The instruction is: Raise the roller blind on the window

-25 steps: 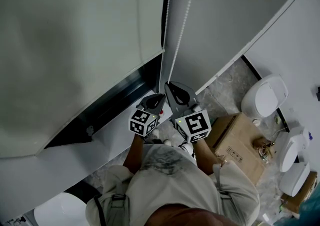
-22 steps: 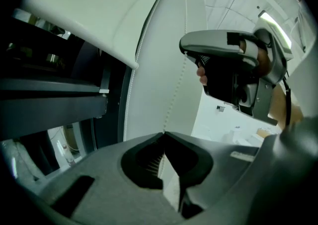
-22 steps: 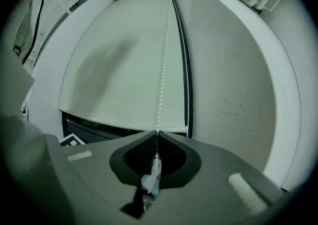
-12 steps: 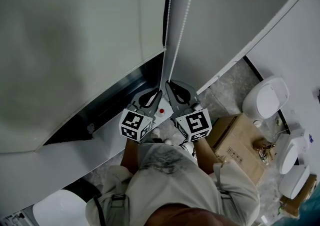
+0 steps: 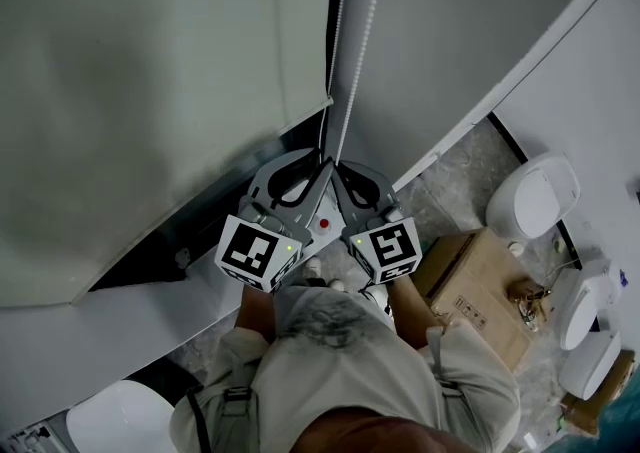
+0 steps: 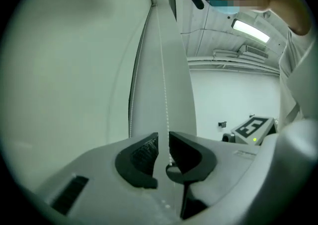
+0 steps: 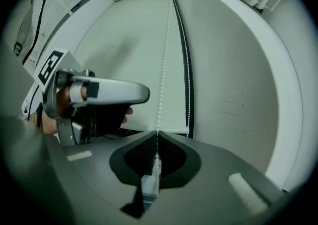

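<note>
Grip matters most here: our right gripper (image 7: 157,143) is clamped on the bead chain (image 7: 163,70), beads pinched between its pads, and we should keep that strand taut. Just beside it, our left gripper (image 6: 163,142) has just been opening its jaws; they stand a narrow gap apart with a strand of the chain running loose between them, nothing pressed. We judge this a regrip, so we should keep the strand centred, close squarely across the beads, and only then free the right. Beyond, the chain runs up along the right edge of the roller blind (image 5: 150,81), which hangs low, a dark strip of window (image 5: 190,229) under its bottom edge.
</note>
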The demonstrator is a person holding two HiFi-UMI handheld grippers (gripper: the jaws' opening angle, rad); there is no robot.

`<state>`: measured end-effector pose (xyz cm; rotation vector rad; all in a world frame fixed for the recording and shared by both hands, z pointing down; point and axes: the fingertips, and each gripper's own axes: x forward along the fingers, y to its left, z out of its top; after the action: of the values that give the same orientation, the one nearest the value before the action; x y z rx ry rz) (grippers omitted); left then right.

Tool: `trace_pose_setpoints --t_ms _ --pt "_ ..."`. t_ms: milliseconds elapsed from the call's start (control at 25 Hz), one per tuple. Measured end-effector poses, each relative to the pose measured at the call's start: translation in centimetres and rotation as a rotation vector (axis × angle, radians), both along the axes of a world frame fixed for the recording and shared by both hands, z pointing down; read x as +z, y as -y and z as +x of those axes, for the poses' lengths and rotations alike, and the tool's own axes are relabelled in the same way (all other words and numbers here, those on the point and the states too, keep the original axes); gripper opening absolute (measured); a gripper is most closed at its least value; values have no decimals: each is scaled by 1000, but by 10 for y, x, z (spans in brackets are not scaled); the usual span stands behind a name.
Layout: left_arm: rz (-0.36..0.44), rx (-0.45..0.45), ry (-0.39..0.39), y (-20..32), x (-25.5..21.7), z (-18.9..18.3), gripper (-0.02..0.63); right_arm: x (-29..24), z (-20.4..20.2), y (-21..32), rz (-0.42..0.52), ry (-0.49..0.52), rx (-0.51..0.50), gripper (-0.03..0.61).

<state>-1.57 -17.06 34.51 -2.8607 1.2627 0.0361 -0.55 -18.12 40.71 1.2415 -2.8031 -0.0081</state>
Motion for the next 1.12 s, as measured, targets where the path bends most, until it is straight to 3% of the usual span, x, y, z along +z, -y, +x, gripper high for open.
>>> trace_pose_setpoints --t_ms 440,560,1120 --pt "155 43 -9 22 -77 24 88 -3 -6 -2 8 -2 1 14" --pt "180 42 -21 24 -88 28 38 -2 -7 -3 10 -5 2 14" --pt "122 56 -23 18 -80 25 21 0 -8 -4 14 -4 -1 12"
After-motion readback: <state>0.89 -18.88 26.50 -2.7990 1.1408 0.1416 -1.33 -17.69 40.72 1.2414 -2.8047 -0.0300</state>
